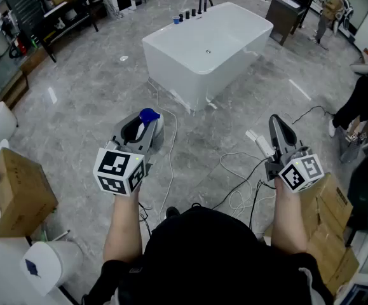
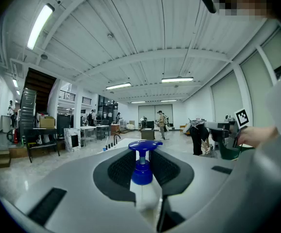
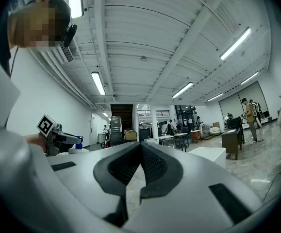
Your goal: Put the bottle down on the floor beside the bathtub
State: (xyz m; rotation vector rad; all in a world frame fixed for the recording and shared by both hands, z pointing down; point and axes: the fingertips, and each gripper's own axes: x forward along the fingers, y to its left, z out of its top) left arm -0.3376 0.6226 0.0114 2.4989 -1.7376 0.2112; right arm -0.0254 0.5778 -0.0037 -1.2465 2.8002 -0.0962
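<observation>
My left gripper is shut on a pump bottle with a blue pump head, held in the air above the grey floor, short of the white bathtub. In the left gripper view the blue pump stands up between the dark pads, which press on the pale bottle body. My right gripper hovers at the right with nothing in it. Its pads meet at the tips in the right gripper view, where the bathtub shows beyond.
Cables trail over the floor between me and the tub. Cardboard boxes stand at the left and the right. A white bin is near my left side. People are at the right edge, and a dark cabinet stands behind the tub.
</observation>
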